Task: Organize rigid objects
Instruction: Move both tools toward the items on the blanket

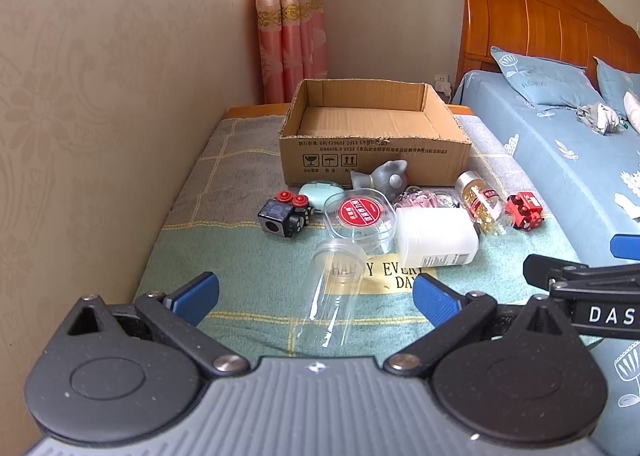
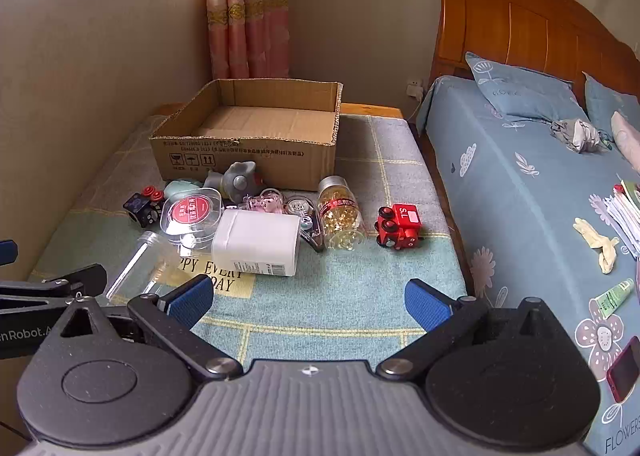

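Note:
An empty cardboard box (image 1: 372, 123) (image 2: 256, 123) stands at the far end of a cloth-covered bench. In front of it lie a white bottle (image 1: 436, 238) (image 2: 258, 242), a clear round container with a red label (image 1: 360, 217) (image 2: 192, 217), a clear tube (image 1: 334, 288) (image 2: 134, 268), a capsule bottle (image 1: 482, 201) (image 2: 340, 211), a red toy train (image 1: 524, 211) (image 2: 398, 225), a black cube toy (image 1: 284, 213) (image 2: 144, 207) and a grey toy (image 1: 386, 175) (image 2: 236, 177). My left gripper (image 1: 316, 298) is open over the clear tube. My right gripper (image 2: 308, 298) is open and empty.
A bed (image 2: 532, 183) with blue sheet and wooden headboard (image 1: 540, 19) lies to the right, with small items on it. A beige wall (image 1: 100, 115) borders the bench on the left. A pink curtain (image 2: 248, 15) hangs behind the box.

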The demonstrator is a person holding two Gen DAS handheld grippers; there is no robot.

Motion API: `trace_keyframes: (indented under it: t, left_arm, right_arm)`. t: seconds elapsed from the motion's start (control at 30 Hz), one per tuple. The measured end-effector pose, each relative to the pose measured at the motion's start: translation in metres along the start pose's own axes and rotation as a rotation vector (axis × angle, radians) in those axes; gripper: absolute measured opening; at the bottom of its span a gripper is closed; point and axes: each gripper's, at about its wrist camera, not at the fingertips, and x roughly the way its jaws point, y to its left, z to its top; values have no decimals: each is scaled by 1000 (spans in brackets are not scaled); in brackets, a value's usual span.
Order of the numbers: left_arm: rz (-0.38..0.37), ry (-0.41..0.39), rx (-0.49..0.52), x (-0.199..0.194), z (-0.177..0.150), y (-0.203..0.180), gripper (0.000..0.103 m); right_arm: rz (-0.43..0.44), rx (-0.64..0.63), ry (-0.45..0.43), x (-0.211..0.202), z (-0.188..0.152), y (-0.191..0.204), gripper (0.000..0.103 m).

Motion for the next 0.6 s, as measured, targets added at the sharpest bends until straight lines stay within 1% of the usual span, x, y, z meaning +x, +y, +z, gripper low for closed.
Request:
trace_keyframes:
  t: [0.6]
  left_arm:
    - [-3,-4,-4,1,1,-1,102]
  right_arm:
    - [-3,0,-8,0,1,-1,103]
